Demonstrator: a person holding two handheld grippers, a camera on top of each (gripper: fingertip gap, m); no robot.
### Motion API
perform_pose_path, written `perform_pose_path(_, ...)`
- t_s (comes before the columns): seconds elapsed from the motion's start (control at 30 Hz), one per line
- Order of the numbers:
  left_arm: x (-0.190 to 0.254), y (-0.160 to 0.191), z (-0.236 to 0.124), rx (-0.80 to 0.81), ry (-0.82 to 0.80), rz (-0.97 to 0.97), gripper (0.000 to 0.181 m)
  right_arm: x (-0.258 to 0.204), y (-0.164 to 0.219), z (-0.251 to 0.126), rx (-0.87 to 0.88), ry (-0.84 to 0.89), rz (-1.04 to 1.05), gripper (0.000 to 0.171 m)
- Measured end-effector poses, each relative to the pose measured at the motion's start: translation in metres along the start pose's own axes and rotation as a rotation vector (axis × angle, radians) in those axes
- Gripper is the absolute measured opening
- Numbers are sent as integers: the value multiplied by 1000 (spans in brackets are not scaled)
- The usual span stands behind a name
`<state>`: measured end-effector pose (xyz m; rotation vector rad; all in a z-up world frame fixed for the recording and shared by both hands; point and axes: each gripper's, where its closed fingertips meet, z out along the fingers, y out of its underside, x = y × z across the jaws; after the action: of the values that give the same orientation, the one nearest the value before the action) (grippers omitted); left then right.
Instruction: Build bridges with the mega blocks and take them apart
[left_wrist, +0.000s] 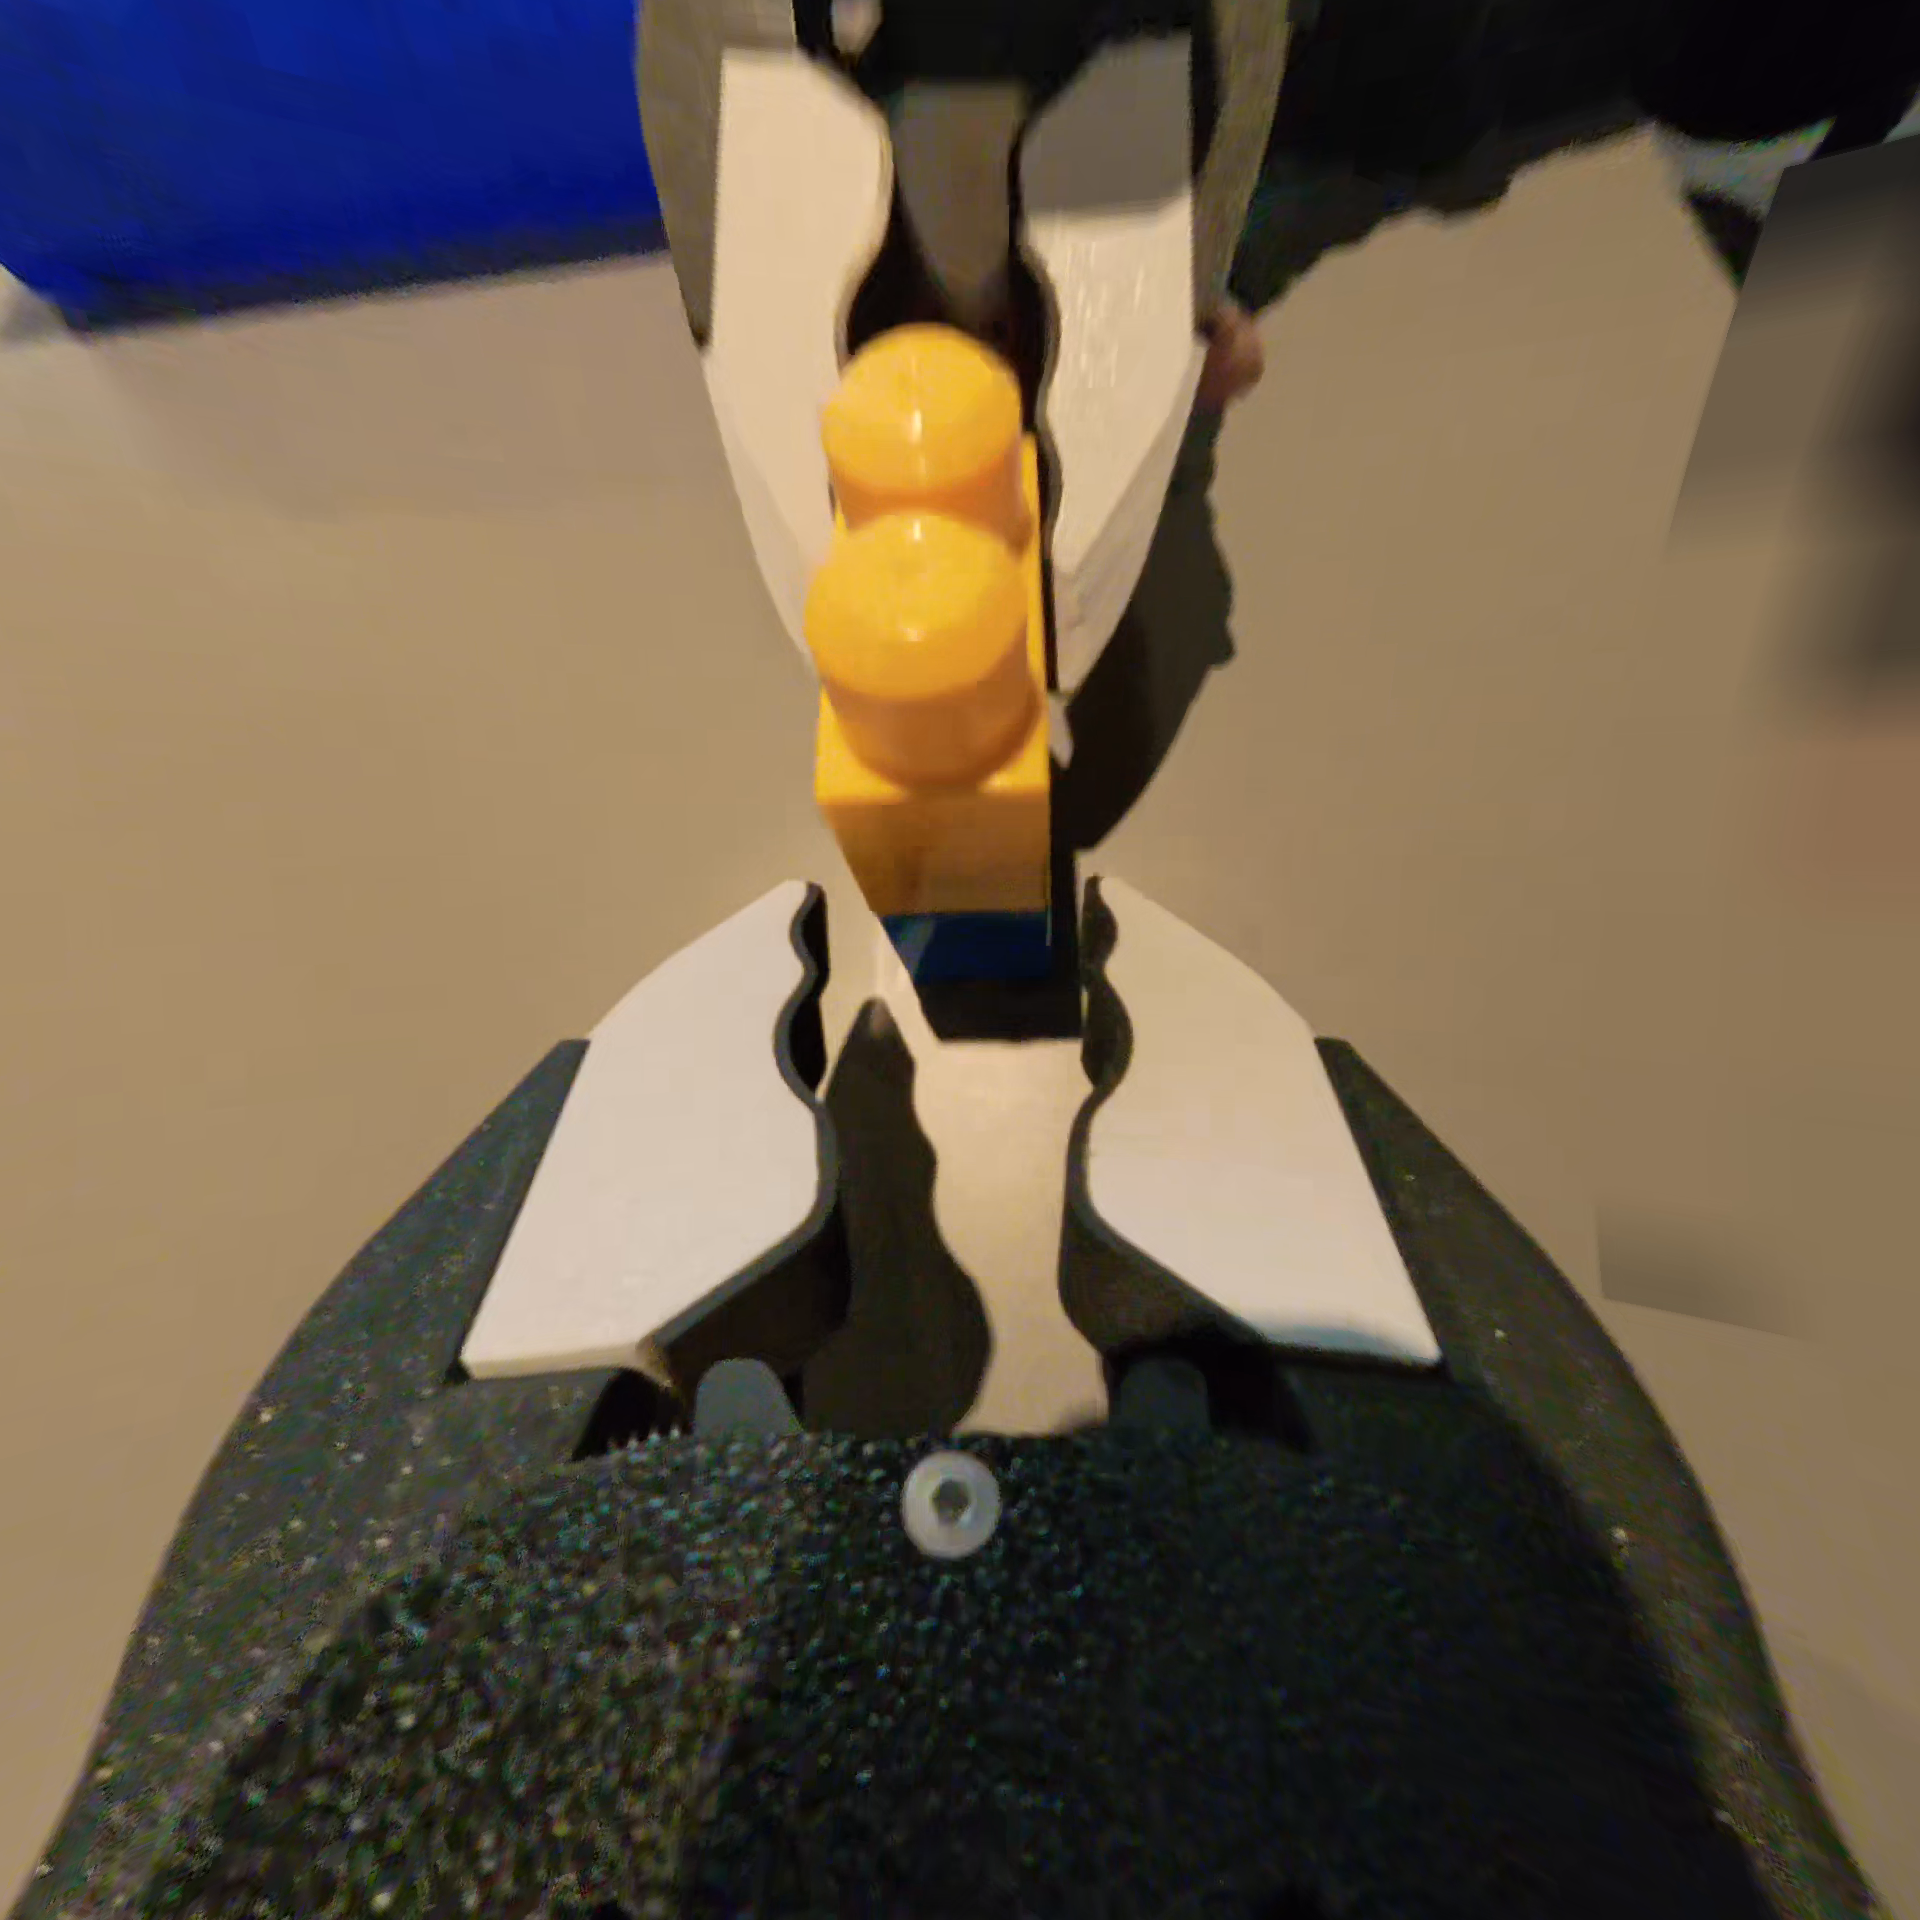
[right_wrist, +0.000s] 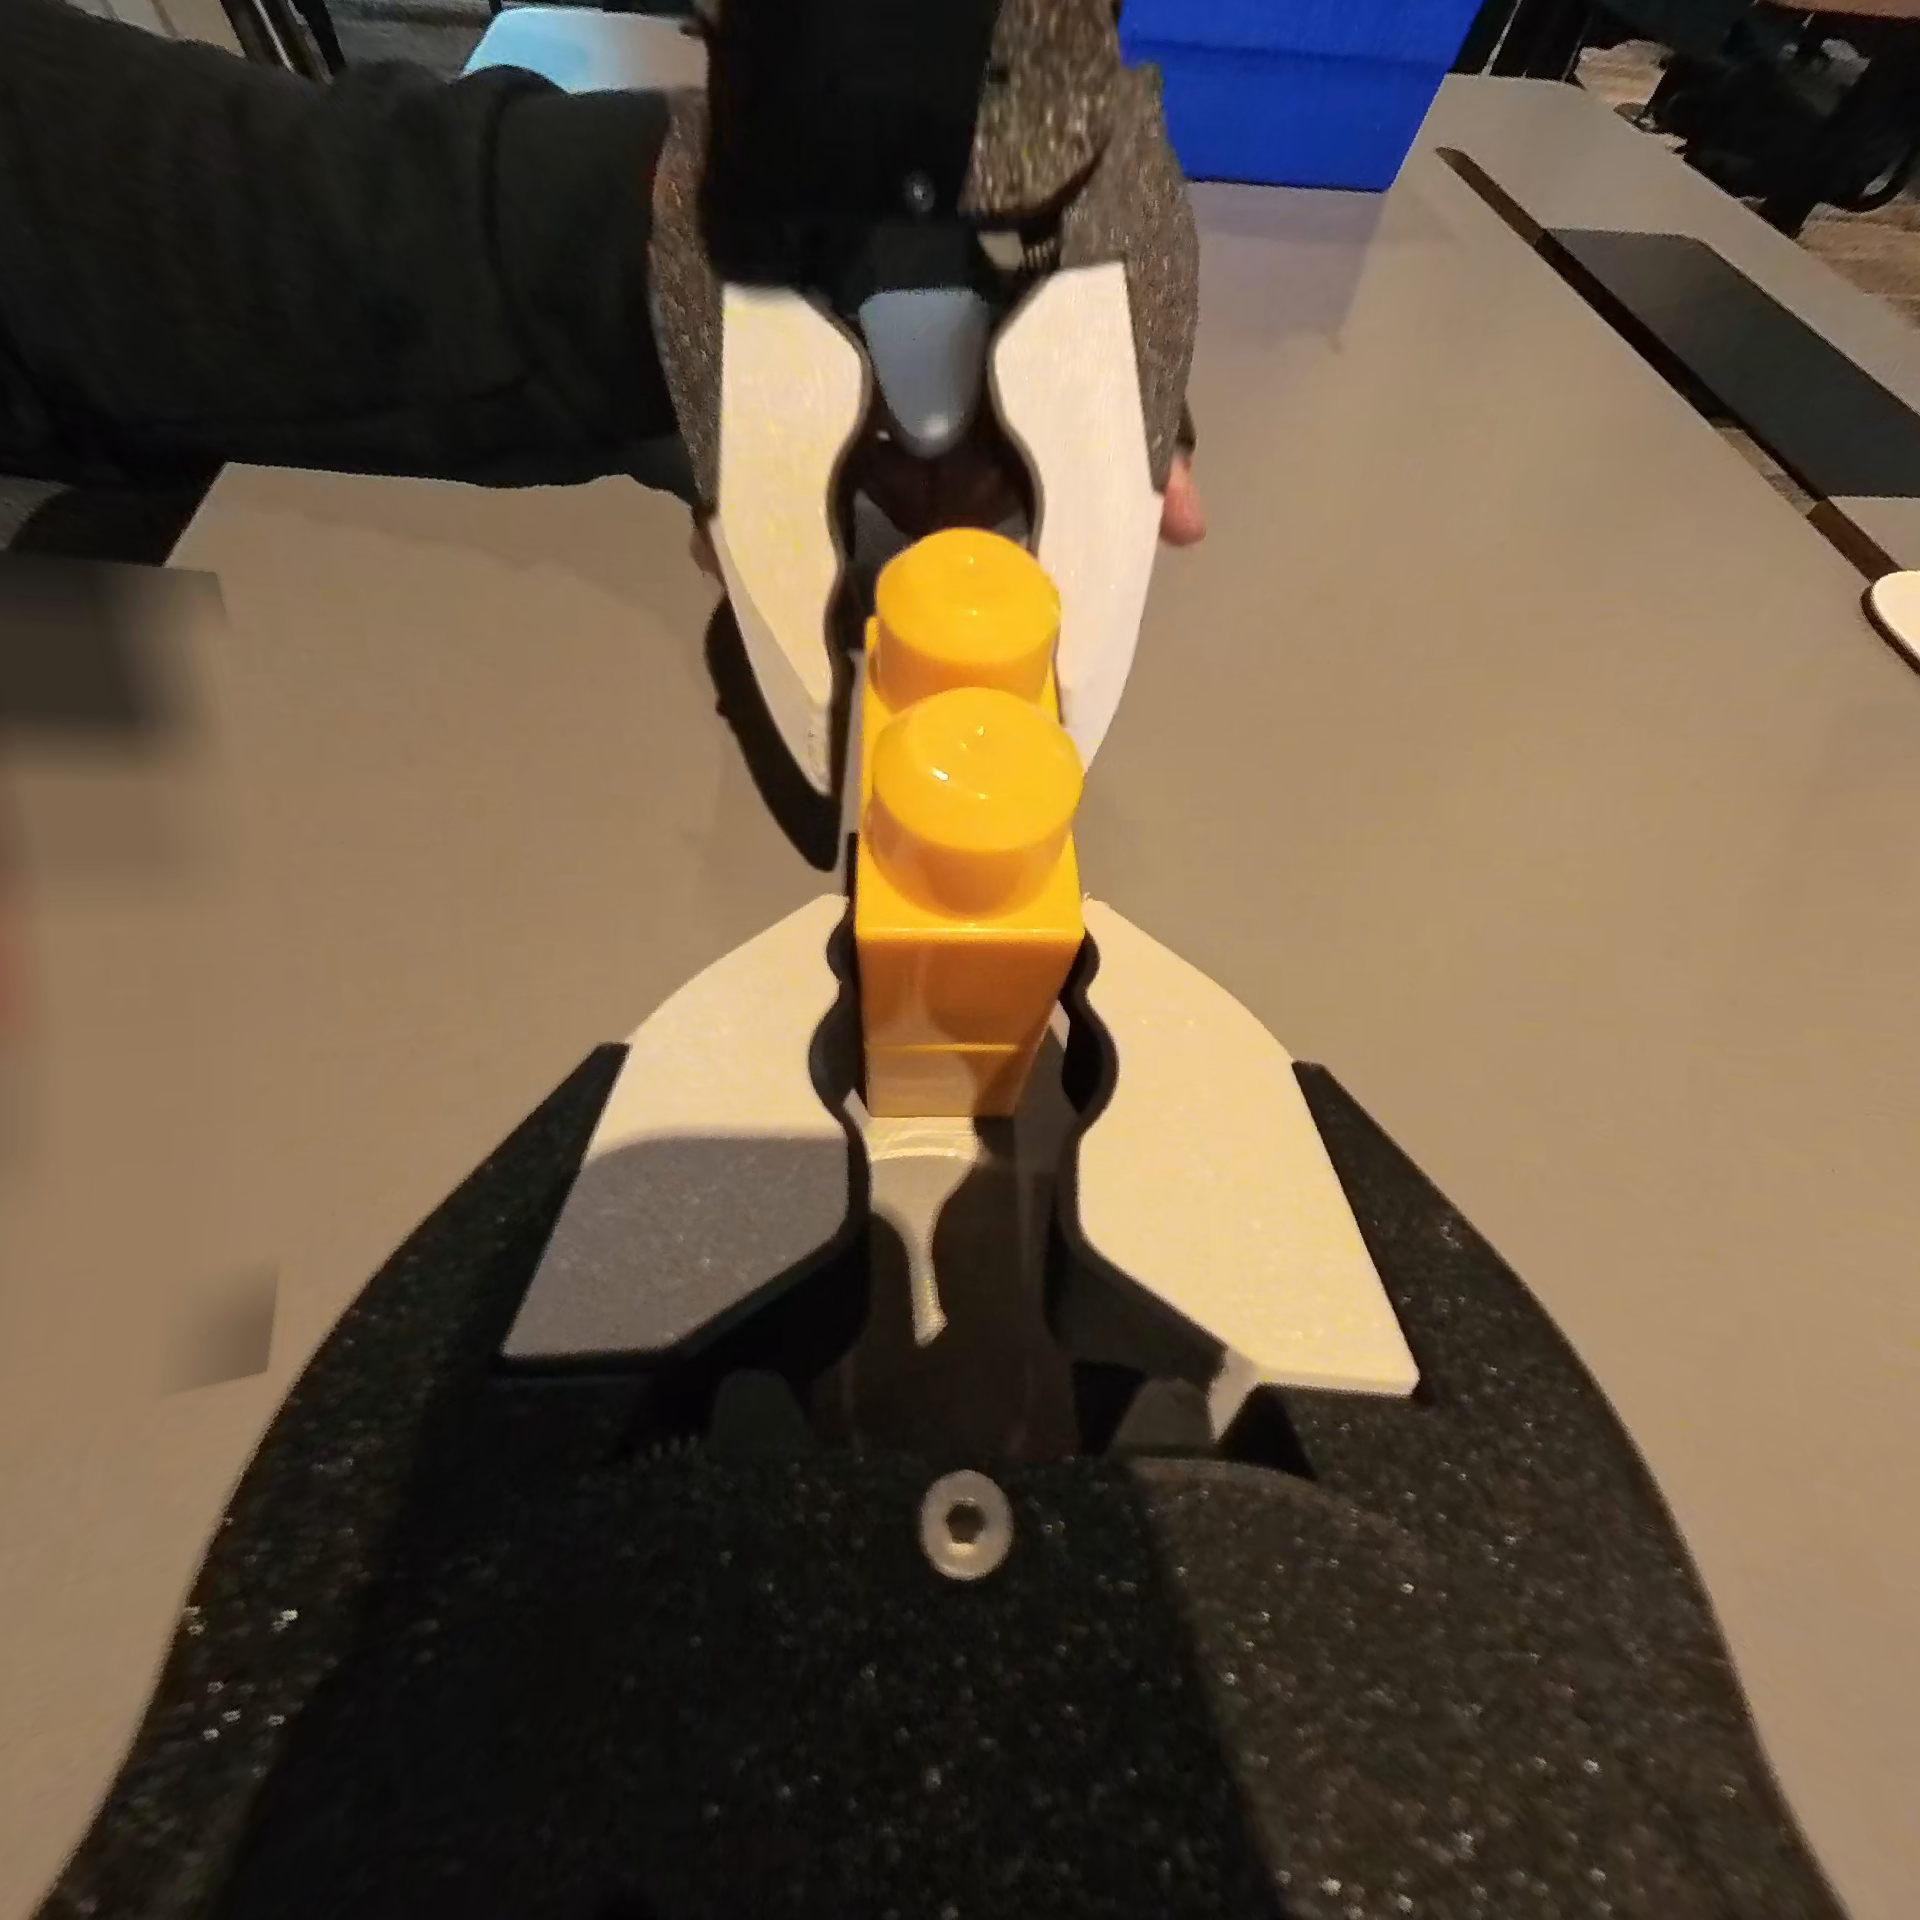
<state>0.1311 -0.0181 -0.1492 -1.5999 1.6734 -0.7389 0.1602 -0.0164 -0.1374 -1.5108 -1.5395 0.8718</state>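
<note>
A yellow two-stud block (left_wrist: 925, 644) (right_wrist: 966, 831) lies on top as a span. One end rests on a blue block (left_wrist: 977, 945), the other on a second yellow block (right_wrist: 951, 1081). The two grippers face each other along it. My right gripper (right_wrist: 961, 920) is shut on the yellow span's near end, and it shows at the top of the left wrist view (left_wrist: 935, 582). My left gripper (left_wrist: 951, 894) is open, its fingertips flanking the end above the blue block with small gaps. It also shows in the right wrist view (right_wrist: 956, 748).
The blocks stand on a grey table (right_wrist: 1455, 831). A blue bin (left_wrist: 312, 156) (right_wrist: 1288, 94) stands at the far edge. A black strip (right_wrist: 1714, 343) and a white object (right_wrist: 1896, 623) lie to the right. A person's black sleeve (right_wrist: 312, 260) reaches in from the left. Left and right tips are no more than a few centimetres apart. Both grippers' tips are roughly 35 cm from the white object (right_wrist: 1896, 623).
</note>
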Motion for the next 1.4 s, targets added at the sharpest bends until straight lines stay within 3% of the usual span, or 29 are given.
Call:
perform_pose_path(0.13, -1, -19, -5, 97, -27, 26, 43, 0, 0, 0, 0, -1, 0, 37)
perform_pose_path(0.37, -2, -22, -1, 165, 6, -54, 35, 0, 1, -1, -2, -10, 8, 37)
perform_pose_path(1.4, -4, -21, 3, 197, 93, -114, 35, 0, 4, -1, -26, -49, 76, 37)
